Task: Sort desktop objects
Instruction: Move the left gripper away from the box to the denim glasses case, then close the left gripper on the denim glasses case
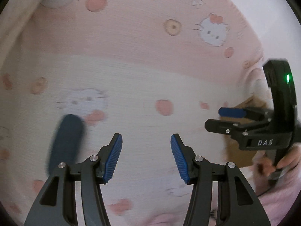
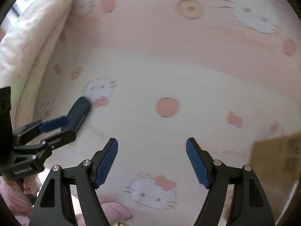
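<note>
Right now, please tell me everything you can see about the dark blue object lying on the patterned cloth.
The dark blue object is long with rounded ends, matte and plain; blur hides finer detail, so what it is stays unclear. It lies flat on the pink and white cat-print cloth, angled. It is left of the left gripper, outside its open jaws; nothing visibly grips it.

A soft, matt printed cloth sheet (image 1: 143,60) in pink and cream lies under both tools. The left gripper (image 1: 146,158) and right gripper (image 2: 152,163) show matt black plastic arms, bright metal pivot pins and ribbed blue rubbery pads. Left of the left gripper lies a dark blue matt case (image 1: 64,141); right of the right gripper sits a dull brown cardboard box (image 2: 278,162).
</note>
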